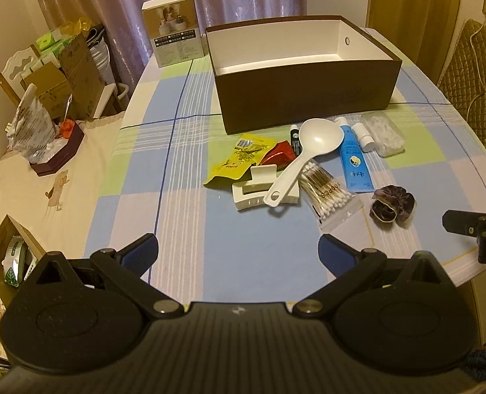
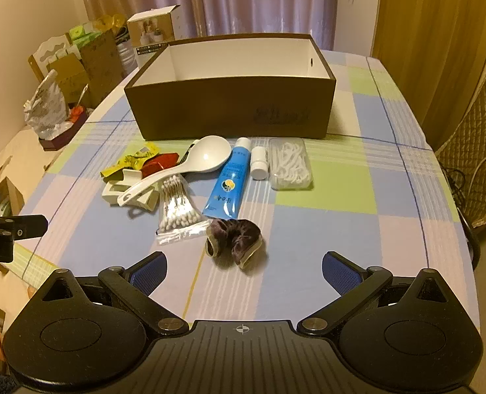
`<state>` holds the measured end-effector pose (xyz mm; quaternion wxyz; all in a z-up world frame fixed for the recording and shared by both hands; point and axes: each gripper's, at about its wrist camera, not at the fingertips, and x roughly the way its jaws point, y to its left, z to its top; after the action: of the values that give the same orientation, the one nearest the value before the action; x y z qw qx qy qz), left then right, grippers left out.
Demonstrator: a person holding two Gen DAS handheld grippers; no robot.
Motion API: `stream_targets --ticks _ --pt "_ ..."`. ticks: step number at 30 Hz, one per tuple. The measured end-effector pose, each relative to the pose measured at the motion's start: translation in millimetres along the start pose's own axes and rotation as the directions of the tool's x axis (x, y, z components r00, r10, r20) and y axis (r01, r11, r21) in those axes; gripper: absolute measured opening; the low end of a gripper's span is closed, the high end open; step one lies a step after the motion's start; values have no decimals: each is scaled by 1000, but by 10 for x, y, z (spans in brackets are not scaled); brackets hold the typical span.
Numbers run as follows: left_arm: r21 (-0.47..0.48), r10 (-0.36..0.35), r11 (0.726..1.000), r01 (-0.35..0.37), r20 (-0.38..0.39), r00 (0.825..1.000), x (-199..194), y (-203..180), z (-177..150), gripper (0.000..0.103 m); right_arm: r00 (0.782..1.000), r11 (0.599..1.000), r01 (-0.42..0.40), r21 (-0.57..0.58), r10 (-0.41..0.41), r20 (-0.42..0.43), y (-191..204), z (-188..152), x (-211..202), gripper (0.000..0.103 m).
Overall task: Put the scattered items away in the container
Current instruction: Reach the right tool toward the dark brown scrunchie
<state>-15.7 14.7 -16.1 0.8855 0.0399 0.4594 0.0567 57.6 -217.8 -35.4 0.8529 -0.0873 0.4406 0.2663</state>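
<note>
While our left gripper (image 1: pixel 238 249) and right gripper (image 2: pixel 244 267) hover with fingers spread wide and empty, the brown, white-lined box (image 2: pixel 229 111) sits open ahead. Just beyond our right fingertips lies a dark velvet scrunchie (image 2: pixel 234 241); past it, cotton swabs (image 2: pixel 177 211), white spoon (image 2: pixel 190 167) and blue tube (image 2: pixel 228 185).

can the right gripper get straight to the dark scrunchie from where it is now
Probably yes. The right gripper is open, with the scrunchie lying just ahead between its fingers' line, apart from the cotton swab bag.
</note>
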Motion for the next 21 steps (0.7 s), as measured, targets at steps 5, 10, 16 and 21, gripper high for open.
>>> stream_targets --ticks 5,10,16,21 --pt "2 -3 1000 3 -6 1000 23 5 0 102 1000 1000 2 4 -2 -7 8 -7 20 103" --pt "0 -6 1000 6 -11 1000 45 18 4 102 1000 1000 3 4 -3 -9 18 -2 33 103" --pt "-4 -5 1000 5 -10 1000 64 52 16 102 1000 1000 7 2 -7 -8 34 11 47 103" --pt "-10 -9 1000 8 -13 1000 76 88 1 102 1000 1000 9 0 -9 -10 73 31 81 103"
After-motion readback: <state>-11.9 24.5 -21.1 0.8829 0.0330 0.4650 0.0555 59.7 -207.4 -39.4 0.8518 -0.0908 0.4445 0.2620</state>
